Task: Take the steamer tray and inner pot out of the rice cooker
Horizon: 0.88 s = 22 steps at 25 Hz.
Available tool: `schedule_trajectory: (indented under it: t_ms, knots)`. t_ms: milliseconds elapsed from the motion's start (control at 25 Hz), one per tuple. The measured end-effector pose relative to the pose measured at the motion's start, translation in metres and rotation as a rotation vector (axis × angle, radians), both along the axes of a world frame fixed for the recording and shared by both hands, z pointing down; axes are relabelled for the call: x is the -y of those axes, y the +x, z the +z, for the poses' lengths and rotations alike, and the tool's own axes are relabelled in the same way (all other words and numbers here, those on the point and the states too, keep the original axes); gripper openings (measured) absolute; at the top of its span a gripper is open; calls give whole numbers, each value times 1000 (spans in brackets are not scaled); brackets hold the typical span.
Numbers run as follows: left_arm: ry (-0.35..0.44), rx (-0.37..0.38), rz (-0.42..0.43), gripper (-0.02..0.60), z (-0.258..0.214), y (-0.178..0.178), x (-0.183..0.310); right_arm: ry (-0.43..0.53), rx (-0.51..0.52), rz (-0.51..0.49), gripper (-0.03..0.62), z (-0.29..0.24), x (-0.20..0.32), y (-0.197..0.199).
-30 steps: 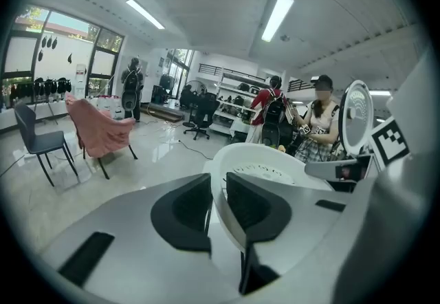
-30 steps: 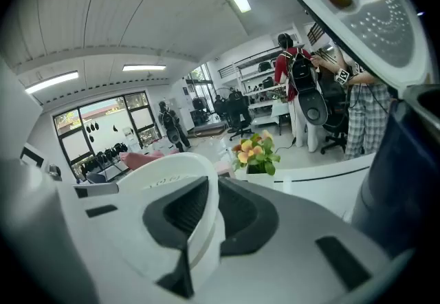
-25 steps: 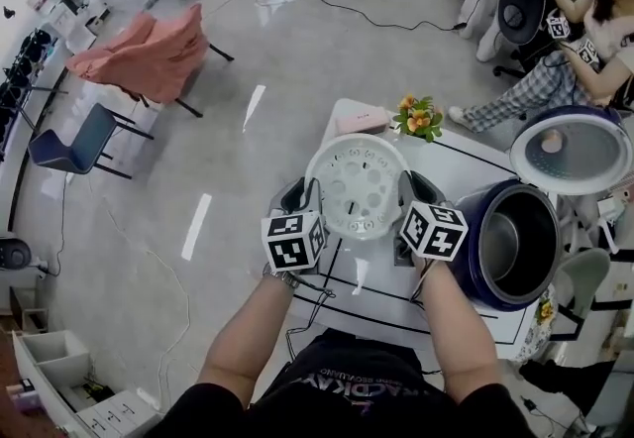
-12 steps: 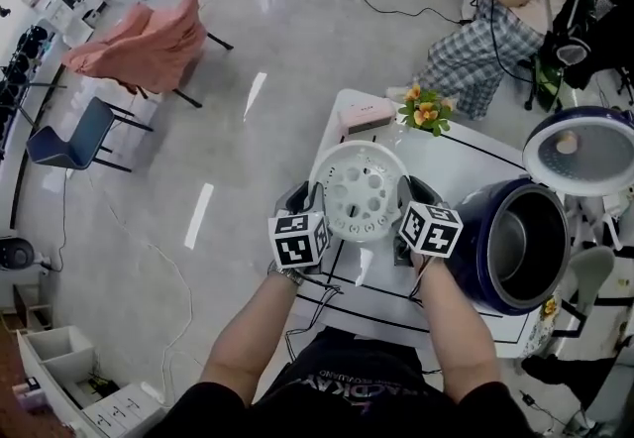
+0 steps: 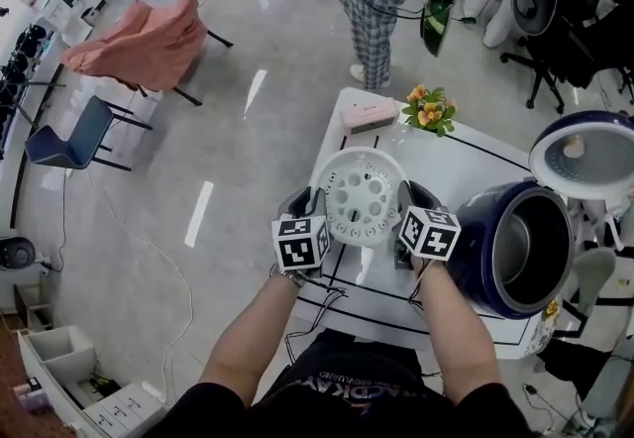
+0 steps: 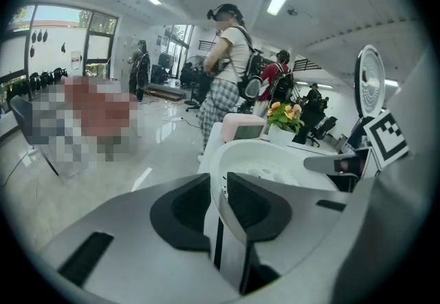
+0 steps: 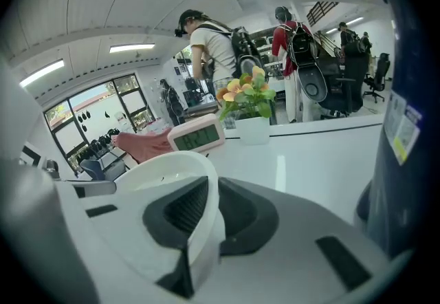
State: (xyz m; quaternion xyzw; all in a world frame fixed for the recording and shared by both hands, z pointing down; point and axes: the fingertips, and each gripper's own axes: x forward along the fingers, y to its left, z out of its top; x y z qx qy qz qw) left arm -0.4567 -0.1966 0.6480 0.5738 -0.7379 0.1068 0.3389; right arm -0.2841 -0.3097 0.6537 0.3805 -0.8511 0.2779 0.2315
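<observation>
Centre frame: steamer tray (image 5: 365, 196) level over table (image 5: 466, 173); left gripper (image 5: 306, 202) jaws pinch its left rim, right gripper (image 5: 408, 200) jaws its right rim.

The head view looks steeply down from above the person onto the desk (image 5: 466, 168), with both pairs of fingers (image 5: 295, 200) near mid-frame. Each gripper view sits close behind its own fingers, facing out along them. All three views share the steamer tray (image 5: 342, 178) between the fingers and the flowers (image 5: 428, 112) beyond them.
</observation>
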Motion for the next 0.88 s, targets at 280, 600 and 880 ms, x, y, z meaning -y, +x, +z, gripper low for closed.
schedule_trajectory:
  t_ms: [280, 600, 880]
  knots:
    - [-15, -10, 8, 80, 12, 1, -3, -8, -11, -6, 48, 11, -2, 1]
    - [-16, -6, 6, 79, 16, 2, -8, -10, -6, -18, 48, 16, -6, 0]
    - [-35, 19, 30, 103, 19, 4, -9, 2, -48, -45, 48, 17, -4, -1]
